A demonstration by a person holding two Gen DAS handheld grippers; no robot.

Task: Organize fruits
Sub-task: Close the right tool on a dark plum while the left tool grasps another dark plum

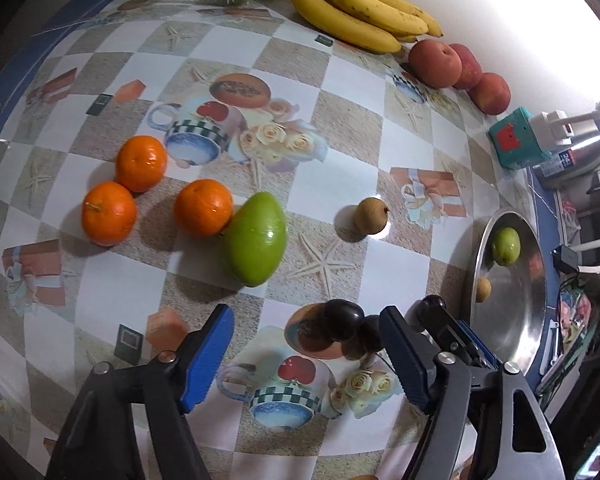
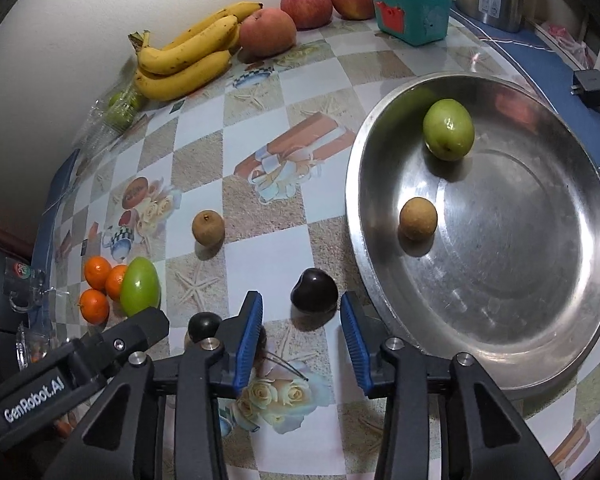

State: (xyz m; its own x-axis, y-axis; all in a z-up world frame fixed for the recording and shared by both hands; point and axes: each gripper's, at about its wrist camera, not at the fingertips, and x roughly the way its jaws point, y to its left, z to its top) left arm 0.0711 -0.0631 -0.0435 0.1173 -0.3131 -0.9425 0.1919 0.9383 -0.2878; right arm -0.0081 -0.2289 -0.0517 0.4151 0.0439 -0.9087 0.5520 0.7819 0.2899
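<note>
A: Far to the left of the steel pan (image 2: pixel 520 248), your oranges (image 1: pixel 204 208) and the big green fruit (image 1: pixel 256 238) huddle in one cluster. Neither tool is near them, so they look like a later job.

B: Agreed. Closer to the pan, your left gripper (image 1: pixel 306 314) tilts steeply down over a round dark plum (image 1: pixel 342 318). Its tongs stand wide apart with nothing pressed. The plum sits just ahead of the gap, and a second dark plum (image 1: pixel 366 340) is tucked by the right pad.

A: A lone longan (image 2: pixel 208 228) waits on the table (image 2: pixel 268 264), well short of the pan.

B: Now the main event! Just beside the pan's near-left rim, your right gripper (image 2: pixel 301 299) straddles the heart-shaped plum (image 2: pixel 314 290). The blue pads flank it with a sliver of gap on each side, so the tongs are apart, not clamped.

A: Makes sense. You frame the fruit squarely so it won't roll off when squeezed.

B: The pan itself holds a small green fruit (image 2: pixel 448 128) and a second longan (image 2: pixel 418 218), apart from each other. I reckon that's the collecting spot, so it's a short hop over the rim.

A: Bananas (image 2: pixel 184 56) and apples (image 2: pixel 268 32) line the wall behind the pan, seemingly grouped already.
</note>
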